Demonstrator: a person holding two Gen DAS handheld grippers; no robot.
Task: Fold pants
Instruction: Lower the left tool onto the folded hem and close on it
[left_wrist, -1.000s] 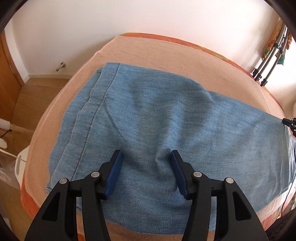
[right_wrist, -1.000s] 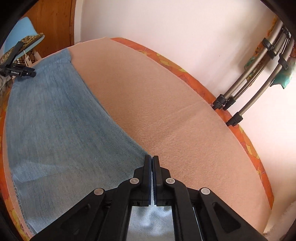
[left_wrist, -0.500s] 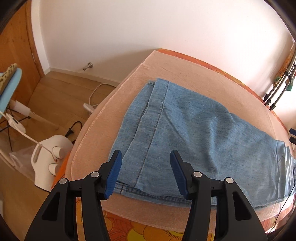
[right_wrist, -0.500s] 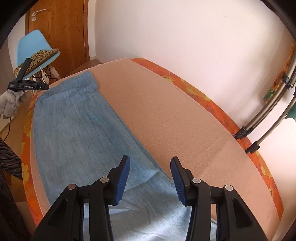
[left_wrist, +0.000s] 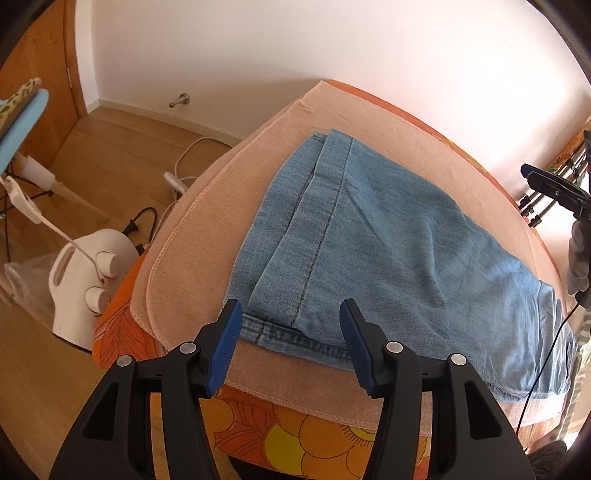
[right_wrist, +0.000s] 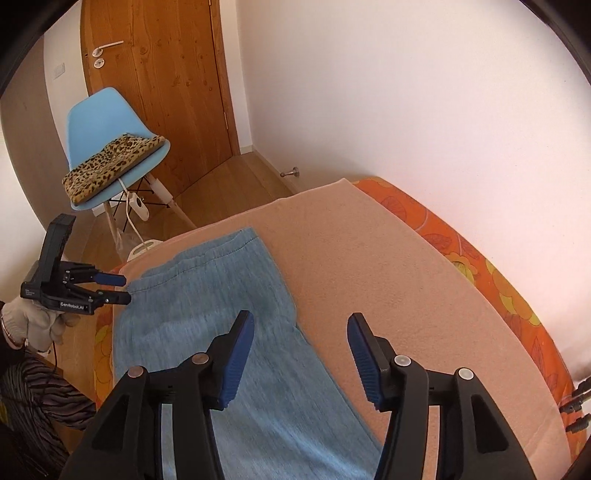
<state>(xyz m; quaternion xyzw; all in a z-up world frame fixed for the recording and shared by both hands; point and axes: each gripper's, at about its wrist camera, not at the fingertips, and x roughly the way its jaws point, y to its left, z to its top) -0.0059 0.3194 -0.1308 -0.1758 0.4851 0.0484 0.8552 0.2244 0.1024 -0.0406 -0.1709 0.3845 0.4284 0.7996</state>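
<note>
Bed (left_wrist: 436, 122): an orange flowered cover is showing along its edges, against a white wall.
Blanket (left_wrist: 207, 236): a peach blanket is lying over the bed, its stitched edge hanging toward the wooden floor.
Pants (left_wrist: 388, 251): the blue denim pants are lying flat on the blanket, folded lengthwise, hems at the end nearest my left gripper and the rest stretching away toward my right one. In the right wrist view the pants (right_wrist: 207, 317) are running along the blanket's left side.
Chair (right_wrist: 110, 122): a light blue chair is standing by the wooden door, a leopard-print cushion (right_wrist: 110, 162) lying on its seat.
Steam unit (left_wrist: 88, 280): a white appliance is sitting on the floor beside the bed corner.
My left gripper (left_wrist: 291, 332): I am holding it just above the hem end, jaws standing apart, nothing between the pads. A gloved hand (right_wrist: 33, 321) is carrying it in the right wrist view.
My right gripper (right_wrist: 301, 350): its jaws are opening, nothing between them; it is hanging over the pants' far edge and the bare blanket.
</note>
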